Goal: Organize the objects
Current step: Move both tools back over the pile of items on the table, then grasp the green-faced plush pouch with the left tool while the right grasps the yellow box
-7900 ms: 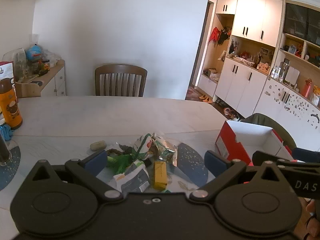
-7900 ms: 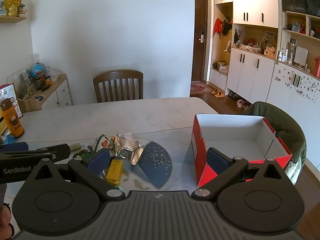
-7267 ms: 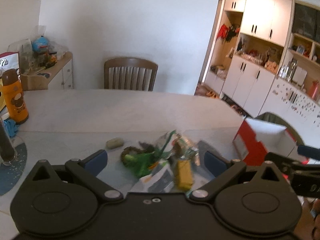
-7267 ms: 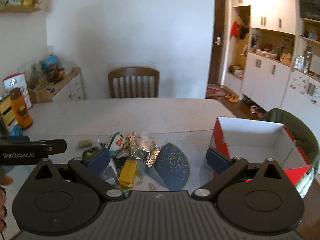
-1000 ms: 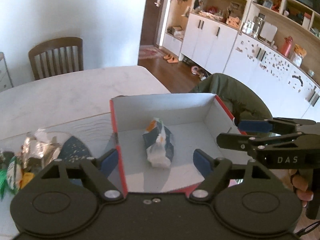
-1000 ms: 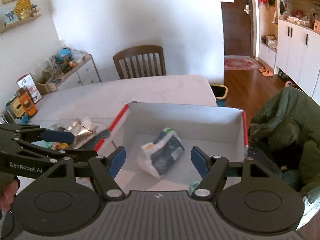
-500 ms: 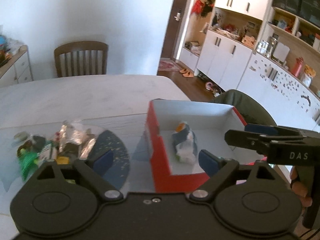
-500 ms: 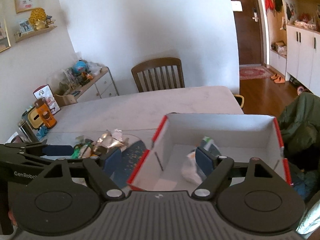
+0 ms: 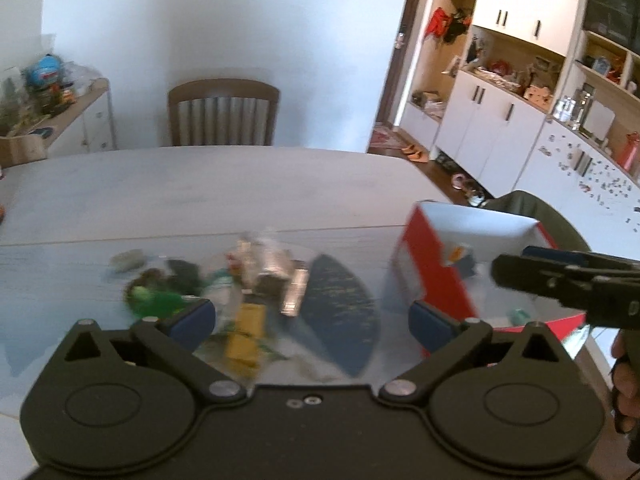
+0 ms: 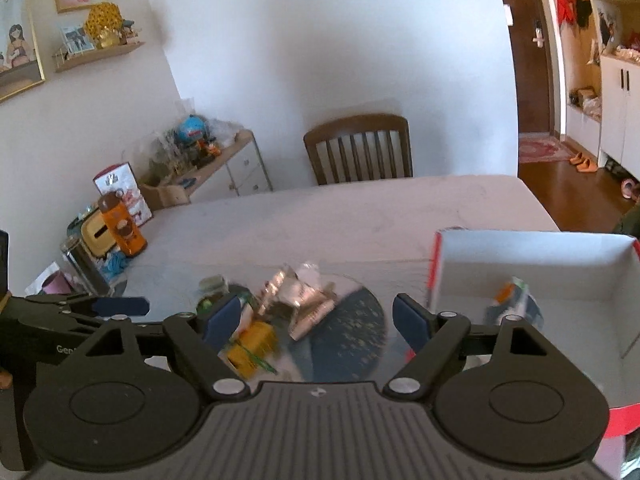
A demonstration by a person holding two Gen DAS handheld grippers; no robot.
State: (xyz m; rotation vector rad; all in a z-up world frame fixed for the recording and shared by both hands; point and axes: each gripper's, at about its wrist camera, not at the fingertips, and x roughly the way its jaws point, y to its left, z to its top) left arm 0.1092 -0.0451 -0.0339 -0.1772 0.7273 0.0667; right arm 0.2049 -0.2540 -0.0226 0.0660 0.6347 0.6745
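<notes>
Left gripper (image 9: 312, 318) and right gripper (image 10: 316, 318), both spread and empty, hover above blurred, seemingly foil snack wrappers (image 10: 300, 300) beside the red-and-white cardboard box (image 10: 560, 268) at the pale marble table (image 10: 340, 216)'s right edge.

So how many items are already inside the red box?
1 visible: a white-and-dark packet lying on the floor of the red box, toward its left wall. The near wall and the right tongs hide part of the floor, so more may be hidden.

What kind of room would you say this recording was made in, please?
Most likely the dining area of a home: a large pale table with a wooden chair at its far side, white built-in cabinets with cluttered shelves, and shoes on the floor by the door.
</notes>
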